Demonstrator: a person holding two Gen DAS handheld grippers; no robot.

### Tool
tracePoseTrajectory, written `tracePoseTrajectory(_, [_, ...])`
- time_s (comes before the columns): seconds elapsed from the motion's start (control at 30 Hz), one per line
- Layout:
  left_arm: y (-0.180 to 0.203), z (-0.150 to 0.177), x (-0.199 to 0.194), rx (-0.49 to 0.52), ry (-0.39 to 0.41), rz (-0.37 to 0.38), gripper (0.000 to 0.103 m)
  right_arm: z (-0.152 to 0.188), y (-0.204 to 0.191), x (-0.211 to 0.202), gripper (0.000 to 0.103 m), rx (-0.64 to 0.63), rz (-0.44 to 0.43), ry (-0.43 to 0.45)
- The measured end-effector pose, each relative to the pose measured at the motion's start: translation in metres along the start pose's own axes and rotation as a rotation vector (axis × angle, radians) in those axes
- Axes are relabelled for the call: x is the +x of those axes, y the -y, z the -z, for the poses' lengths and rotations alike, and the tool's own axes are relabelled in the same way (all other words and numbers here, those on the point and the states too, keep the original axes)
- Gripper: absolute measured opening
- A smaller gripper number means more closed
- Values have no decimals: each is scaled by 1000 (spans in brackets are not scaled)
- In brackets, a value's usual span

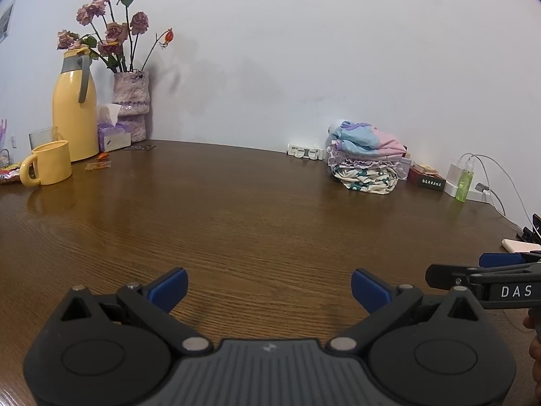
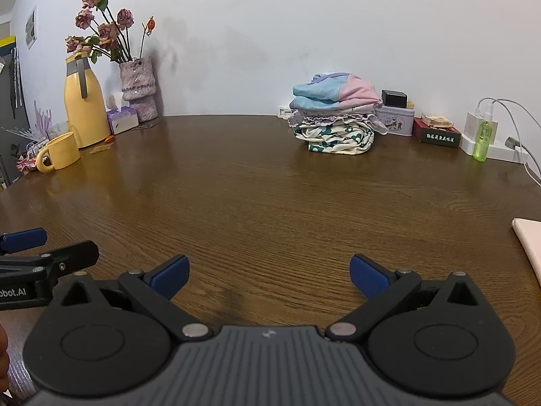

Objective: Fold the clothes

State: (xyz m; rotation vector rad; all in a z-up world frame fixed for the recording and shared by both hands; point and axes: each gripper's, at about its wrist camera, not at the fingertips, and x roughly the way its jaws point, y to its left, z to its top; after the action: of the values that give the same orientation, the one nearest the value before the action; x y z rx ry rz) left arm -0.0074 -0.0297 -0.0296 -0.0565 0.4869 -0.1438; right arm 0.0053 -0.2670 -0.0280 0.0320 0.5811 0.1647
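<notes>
Both grippers hover low over the near edge of the brown wood-grain surface (image 2: 270, 196), side by side, neither holding anything. Left gripper (image 1: 268, 289): fingers wide apart, blue pads (image 1: 170, 286) facing each other over bare wood. Right gripper (image 2: 268, 275): fingers likewise spread wide, nothing between them. In the left wrist view the right gripper enters from the right border, seen side-on. The stack of folded clothes (image 2: 334, 118) sits at the far edge of the surface, right of centre, against the white wall: a blue-and-pink garment on top, a frilled pale layer under it, a cream piece with green print at the bottom. It is well apart from both grippers. Just right of the stack stand a small printed tin (image 2: 395, 121) with a black box on it, then a dark red box (image 2: 439, 133), a green spray bottle (image 2: 483, 138) and a white charger with cables. Far left corner: yellow thermos jug (image 2: 84, 105), yellow mug (image 2: 61, 152), tissue box (image 2: 121, 120), vase of dried roses (image 2: 138, 89). A pale flat item (image 2: 531, 240) lies at the right edge; what it is cannot be told.
</notes>
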Motion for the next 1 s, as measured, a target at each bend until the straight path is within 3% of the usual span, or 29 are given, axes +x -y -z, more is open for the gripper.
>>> tracePoseTrajectory(1.0, [-3, 1, 0, -5, -9, 1, 103, 0, 2, 1, 103, -9, -4, 8])
